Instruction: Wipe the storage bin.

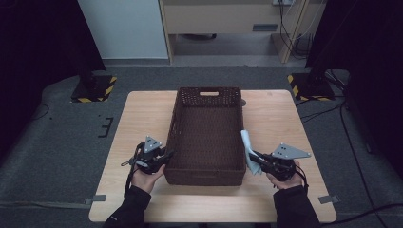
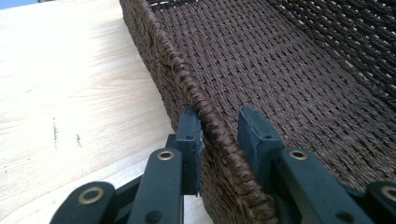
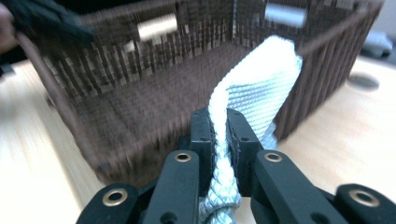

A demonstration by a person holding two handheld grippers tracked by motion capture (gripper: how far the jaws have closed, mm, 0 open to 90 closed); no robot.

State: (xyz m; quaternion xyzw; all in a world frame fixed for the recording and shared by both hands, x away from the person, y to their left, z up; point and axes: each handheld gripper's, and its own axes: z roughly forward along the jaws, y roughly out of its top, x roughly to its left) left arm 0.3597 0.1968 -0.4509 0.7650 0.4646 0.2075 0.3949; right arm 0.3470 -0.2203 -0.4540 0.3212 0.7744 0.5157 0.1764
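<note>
Table first: light wood, big woven basket sitting lengthwise down the middle, long sides running away from the person, handle slot at the far end. Basket looks bare inside, prob. the drop spot for what's coming.

Left gripper is at the basket's near-left rim. In the left gripper view the jaws straddle that braided rim, one pad outside the wall, one inside. Outer pad sits on the weave; inner pad shows a sliver of gap, so I can't call it a firm clamp yet, narrow and bracketing the rim is the fair read. Reason, I'd guess: pin the basket so it doesn't slide while the other hand loads it.

Right gripper, near-right side of the basket, has a pale blue-white cloth pinched tight between its jaws; right gripper view shows the cloth standing up out of the pads, folded over, just beside the basket's right wall and poking above it. Not inside yet.

Hard to read: right gripper view is motion-blurred, basket walls smeared. Cloth's lower end is cut off at the frame bottom behind the jaws, so full size and shape unknown. Left inner-pad contact, too close to call. Dark round mark on the table past the basket's far-right corner, can't ID it.
</note>
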